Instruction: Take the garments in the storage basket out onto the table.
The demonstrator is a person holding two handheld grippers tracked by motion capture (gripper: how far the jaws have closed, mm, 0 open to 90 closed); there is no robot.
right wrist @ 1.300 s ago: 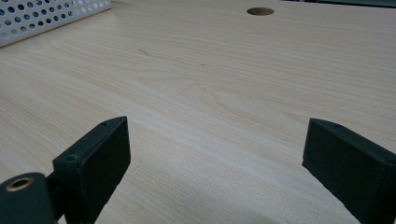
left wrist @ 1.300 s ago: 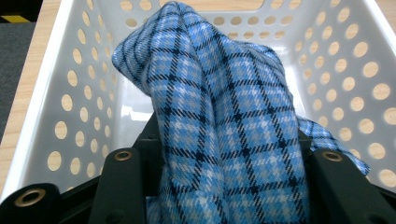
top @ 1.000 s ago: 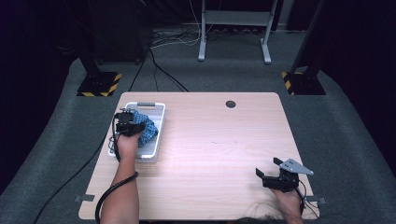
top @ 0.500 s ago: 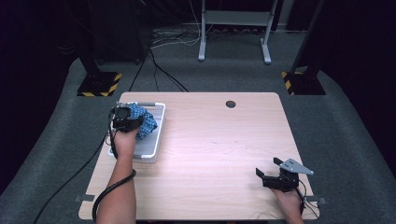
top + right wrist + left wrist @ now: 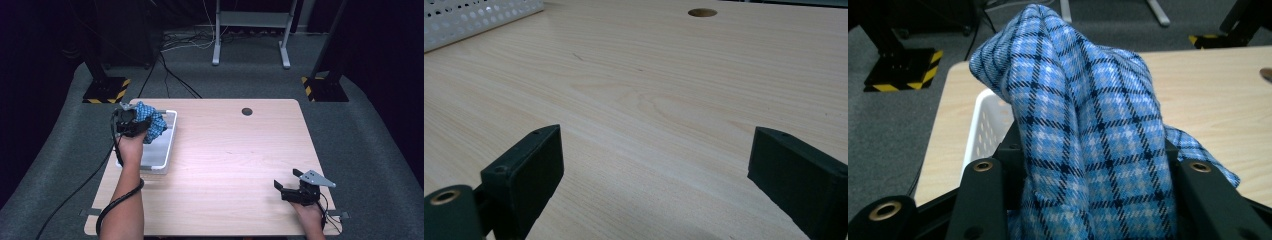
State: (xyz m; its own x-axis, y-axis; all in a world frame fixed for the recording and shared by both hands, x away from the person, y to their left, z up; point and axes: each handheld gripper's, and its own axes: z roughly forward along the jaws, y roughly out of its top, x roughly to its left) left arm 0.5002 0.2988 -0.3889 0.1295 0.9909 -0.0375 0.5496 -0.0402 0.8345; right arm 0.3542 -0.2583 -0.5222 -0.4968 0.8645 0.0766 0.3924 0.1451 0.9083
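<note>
Blue checked cloth (image 5: pixel 151 125): gripped in closed left tongs (image 5: pixel 131 126), hanging above white basket (image 5: pixel 169 142), upper left of frame; right tongs (image 5: pixel 286 189) open, empty, lower right.

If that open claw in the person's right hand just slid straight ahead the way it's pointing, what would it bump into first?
Probably nothing soon: the right claw faces bare table. Far ahead lie the white basket and a round hole, though depth is hard to judge.
</note>
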